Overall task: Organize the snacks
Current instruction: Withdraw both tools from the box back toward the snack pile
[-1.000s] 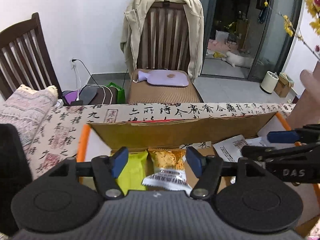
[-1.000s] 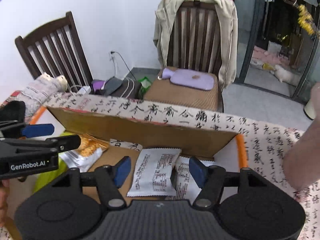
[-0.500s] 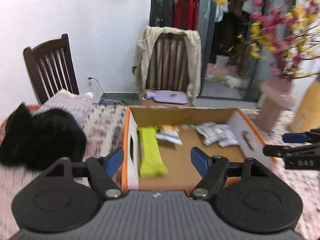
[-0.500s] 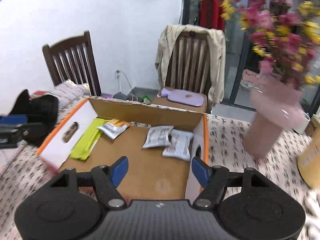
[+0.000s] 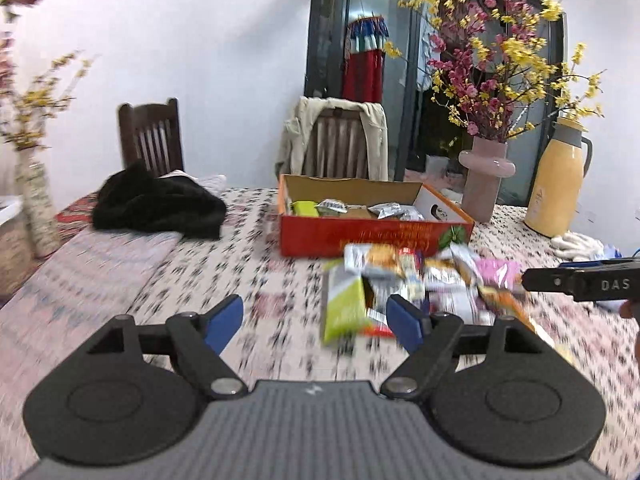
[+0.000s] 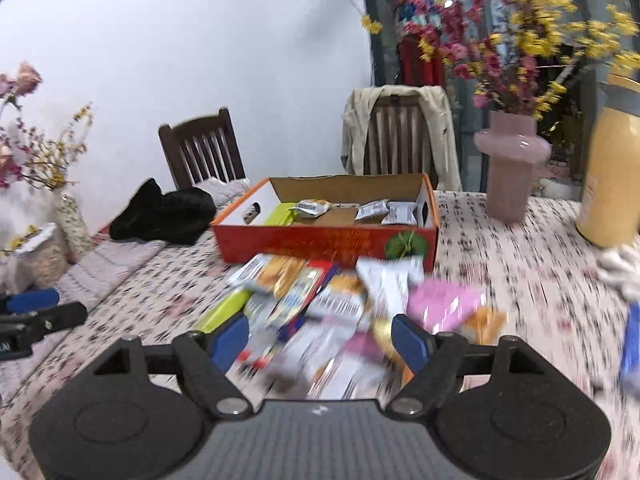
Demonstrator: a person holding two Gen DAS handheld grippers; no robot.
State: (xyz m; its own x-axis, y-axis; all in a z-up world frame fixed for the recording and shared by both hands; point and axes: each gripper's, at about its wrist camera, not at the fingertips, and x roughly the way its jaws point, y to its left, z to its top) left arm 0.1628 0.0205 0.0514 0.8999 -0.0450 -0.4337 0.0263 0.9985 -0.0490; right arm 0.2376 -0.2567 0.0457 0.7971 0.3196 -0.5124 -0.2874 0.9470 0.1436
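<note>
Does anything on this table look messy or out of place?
Yes. A heap of snack packets lies jumbled and overlapping on the tablecloth in front of the orange box, which holds only a few packets. A black garment lies crumpled at the far edge.

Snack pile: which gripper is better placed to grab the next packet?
Right, probably. The right gripper, jaws opening and empty, frames the snack pile. The left gripper, also opening and empty, faces mostly bare tablecloth.
</note>
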